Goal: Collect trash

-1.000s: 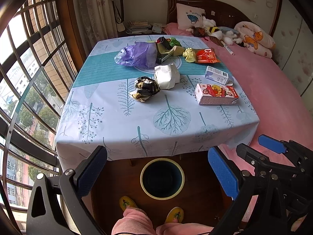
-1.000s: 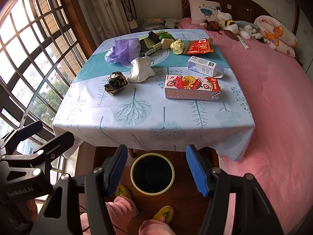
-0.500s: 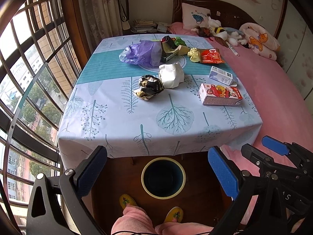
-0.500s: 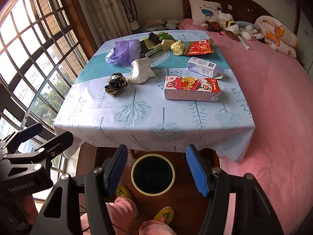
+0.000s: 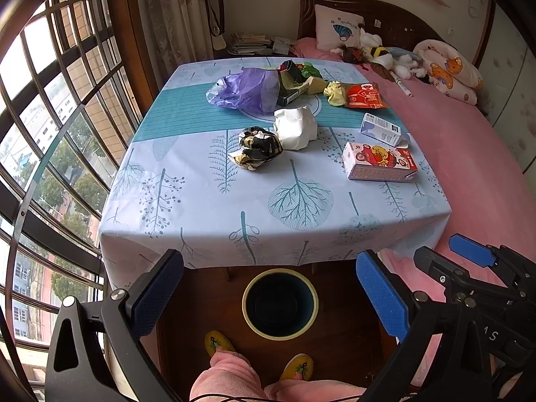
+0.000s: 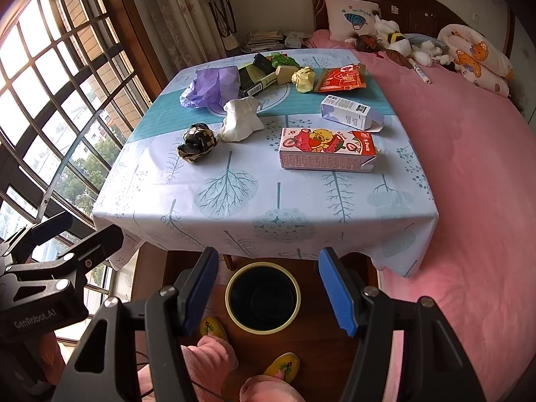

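Bin (image 5: pixel 280 302) set under table edge (image 5: pixel 268 251) for drop-off; trash (image 5: pixel 258 147) untouched; left gripper (image 5: pixel 268 296), right gripper (image 6: pixel 264 289) agape, empty.

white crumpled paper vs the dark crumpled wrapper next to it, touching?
Cannot tell. In the left wrist view the white crumpled paper overlaps the dark crumpled wrapper; the right wrist view shows them edge to edge, without a plain gap or contact.

Daylit barred window (image 5: pixel 50 127), pink bed (image 5: pixel 469 154)
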The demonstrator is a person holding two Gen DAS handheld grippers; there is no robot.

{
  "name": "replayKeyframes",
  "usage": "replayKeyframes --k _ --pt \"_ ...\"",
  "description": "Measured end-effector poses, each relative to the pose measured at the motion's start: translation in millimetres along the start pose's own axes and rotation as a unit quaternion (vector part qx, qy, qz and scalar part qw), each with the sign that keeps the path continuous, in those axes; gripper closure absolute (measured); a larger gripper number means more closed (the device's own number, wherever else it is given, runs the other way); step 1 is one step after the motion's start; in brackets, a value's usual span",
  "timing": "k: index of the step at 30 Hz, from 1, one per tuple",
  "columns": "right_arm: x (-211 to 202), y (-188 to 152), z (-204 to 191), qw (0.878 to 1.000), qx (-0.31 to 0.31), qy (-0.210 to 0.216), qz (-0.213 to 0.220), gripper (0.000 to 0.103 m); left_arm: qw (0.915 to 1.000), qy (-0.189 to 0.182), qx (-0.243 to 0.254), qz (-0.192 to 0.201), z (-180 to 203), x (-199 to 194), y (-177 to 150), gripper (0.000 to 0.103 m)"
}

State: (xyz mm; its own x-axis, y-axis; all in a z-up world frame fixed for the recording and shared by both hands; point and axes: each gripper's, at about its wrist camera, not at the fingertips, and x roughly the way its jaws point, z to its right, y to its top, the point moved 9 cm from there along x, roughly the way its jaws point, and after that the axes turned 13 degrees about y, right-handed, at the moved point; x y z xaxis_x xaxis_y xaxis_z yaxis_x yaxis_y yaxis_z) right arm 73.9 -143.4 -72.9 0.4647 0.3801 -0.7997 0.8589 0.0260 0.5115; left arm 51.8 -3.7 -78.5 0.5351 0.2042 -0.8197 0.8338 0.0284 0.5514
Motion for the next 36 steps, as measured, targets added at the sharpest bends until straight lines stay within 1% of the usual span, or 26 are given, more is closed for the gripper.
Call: replayKeyframes --k 17,26,32,36 --pt "-2 -5 -3 1.0 0.0 0.011 0.001 0.04 1.0 0.008 -0.004 -0.002 -4 -3 -1 0.001" --pt "-6 -3 -5 1.0 0.012 0.018 0.007 0.04 0.9999 0.016 -0.002 -0.003 -4 -8 3 0.001" --pt "-7 0 3 0.999 0.023 0.031 0.011 0.04 0.9997 0.022 0.008 -0.009 -1 -9 6 0.001" --pt "-6 2 7 0.998 0.031 0.044 0.013 0.04 0.9996 0.026 0.004 -0.009 -4 -10 11 0.001"
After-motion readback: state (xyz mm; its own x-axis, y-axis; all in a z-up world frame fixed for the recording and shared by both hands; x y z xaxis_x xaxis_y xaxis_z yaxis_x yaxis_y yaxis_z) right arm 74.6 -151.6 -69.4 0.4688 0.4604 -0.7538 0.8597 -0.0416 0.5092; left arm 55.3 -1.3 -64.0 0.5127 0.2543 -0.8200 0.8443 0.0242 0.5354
